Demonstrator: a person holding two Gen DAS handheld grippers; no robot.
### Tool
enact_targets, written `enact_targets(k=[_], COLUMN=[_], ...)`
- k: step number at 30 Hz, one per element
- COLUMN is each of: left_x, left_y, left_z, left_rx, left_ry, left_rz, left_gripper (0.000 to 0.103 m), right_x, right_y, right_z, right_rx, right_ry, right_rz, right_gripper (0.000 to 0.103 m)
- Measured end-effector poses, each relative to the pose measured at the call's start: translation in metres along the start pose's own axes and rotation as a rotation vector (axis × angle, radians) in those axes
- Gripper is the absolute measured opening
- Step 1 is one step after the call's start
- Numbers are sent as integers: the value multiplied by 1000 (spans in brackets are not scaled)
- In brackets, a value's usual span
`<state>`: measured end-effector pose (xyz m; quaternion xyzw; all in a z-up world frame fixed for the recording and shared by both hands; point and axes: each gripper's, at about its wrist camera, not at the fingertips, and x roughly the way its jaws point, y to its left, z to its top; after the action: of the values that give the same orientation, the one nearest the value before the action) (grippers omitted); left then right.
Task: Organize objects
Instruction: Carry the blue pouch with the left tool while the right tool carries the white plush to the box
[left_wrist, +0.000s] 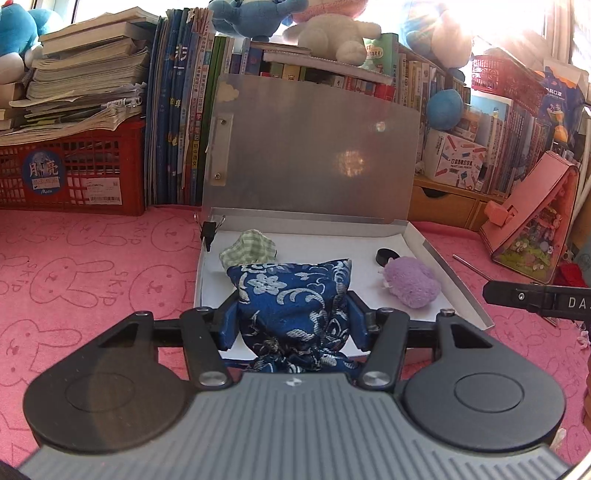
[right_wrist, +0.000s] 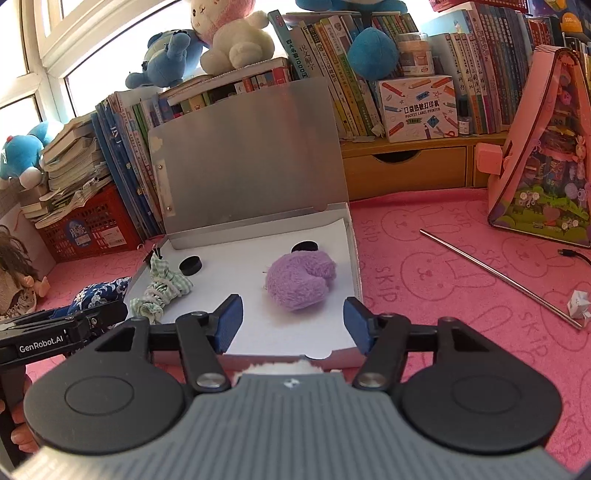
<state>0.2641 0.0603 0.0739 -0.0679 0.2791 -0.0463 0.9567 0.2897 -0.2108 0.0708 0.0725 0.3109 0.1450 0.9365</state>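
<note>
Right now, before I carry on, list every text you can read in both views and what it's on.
"GenRobot.AI": on the left gripper body.
"DA", cut off at the edge: on the right gripper body.
"SKIP": printed repeatedly on the pink mat.
"POCKET LABEL PRINTER": on the white printer box.
"100", partly cut off: on the box at top right.
Book spines and the red crate's sticker: too small to read reliably.

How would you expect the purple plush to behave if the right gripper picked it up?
The purple plush looks fluffy and stuffed, so probably light and squashy between the right gripper's open pads. Its fuzzy pile should resist slipping. Its lumpy shape makes rolling in the box unlikely.
</note>
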Motion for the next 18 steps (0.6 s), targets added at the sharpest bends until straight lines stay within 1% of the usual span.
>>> enact_targets(k=[2,4,5,9,10,12,15,18], left_x=[5,4,3,3,4,4,3,4], left_y=[2,3,3,0,0,-1,0,0], left_z=[-1,-5,-8,-16,-17,-19,-19,-19], left_rx=[-1,7,20,52,55,58,60,64], left_ry=[4,4,7,6,7,9,9,10], left_rz=[29,14,11,28,31,34,32,38], left_gripper=[62,62,62,62,62,62,62,62], right_x=[5,-1,-4,-10,-9,-5,0,9], right_y=[-2,-7,-7,3,6,12,18,25], right_z=[1,-6,-12,-43,-49,-61,-69,-72], right_rx=[4,15,6,-121,-150,-201,-233,-273], right_ry=[19,17,17,29,29,36,55,101], right_rz=[-17,33,32,-57,-78,-109,-111,-103], right_gripper=[63,73,78,88,89,95,102,102])
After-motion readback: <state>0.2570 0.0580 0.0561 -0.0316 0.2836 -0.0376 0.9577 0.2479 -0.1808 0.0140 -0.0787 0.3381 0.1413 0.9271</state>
